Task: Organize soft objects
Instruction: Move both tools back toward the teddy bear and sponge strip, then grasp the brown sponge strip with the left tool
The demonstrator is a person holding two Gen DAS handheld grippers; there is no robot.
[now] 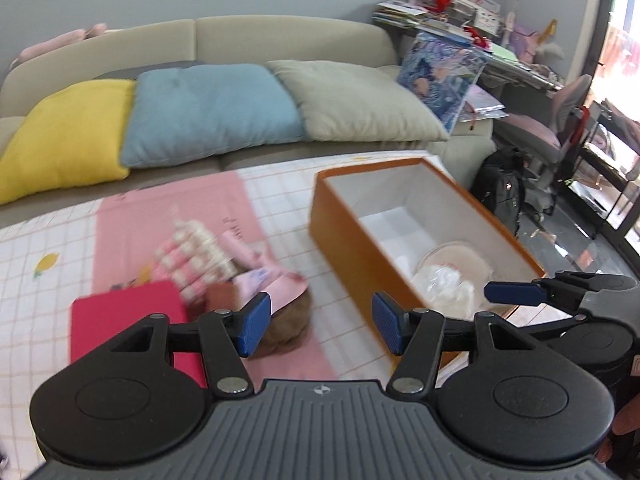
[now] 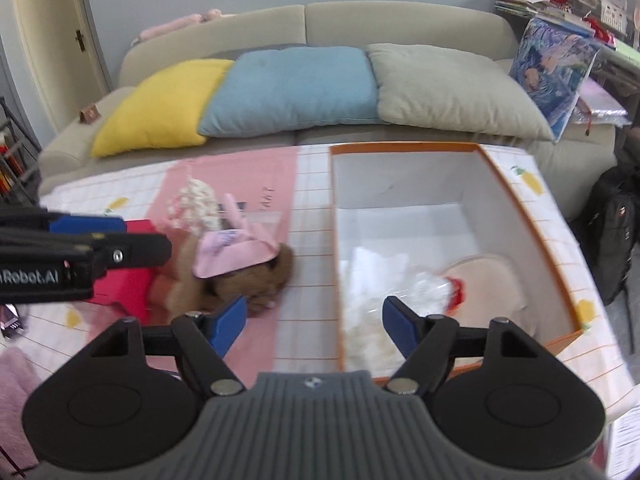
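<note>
- Surface: table under a checked cloth point(image 2: 312, 184) with lemon prints and a pink panel; the orange box point(image 2: 532, 216), white inside, is the landmark.
- Behind the box: beige sofa point(image 2: 400, 24) with yellow cushion point(image 2: 160, 112), blue cushion point(image 2: 292, 88), grey-green cushion point(image 2: 448, 88) in a row; printed blue picture board point(image 2: 556, 76) leans at the sofa's right end.
- Soft things left of the box, on the pink panel: brown plush toy point(image 2: 244, 280) in a pink hat point(image 2: 236, 256), fuzzy, lying on its side; a white-and-pink bobbly bundle point(image 2: 196, 204) behind it, blurred; a flat red item point(image 2: 128, 284) further left.
- Inside the box: crinkly clear-wrapped white thing point(image 2: 420, 292) with a red bit, a round cream pad point(image 2: 488, 284) beside it, white cloth underneath.
- Left gripper point(image 1: 322, 326): blue ribbed pads spread wide, nothing between them, held over the gap between plush and box.
- Right gripper point(image 2: 314, 330): jaws spread apart, empty, over the box's near-left wall.
- Left view only: cluttered desk point(image 1: 520, 64), pink-grey chair point(image 1: 556, 120), black backpack point(image 1: 504, 184), all right of the box; the right gripper's side at the box's near corner.
- Right view only: door point(image 2: 52, 40) far left of the box, wire rack point(image 2: 16, 160), pink fluffy fabric point(image 2: 16, 384) at the near-left edge; the left gripper's black arm crosses over the red item.
</note>
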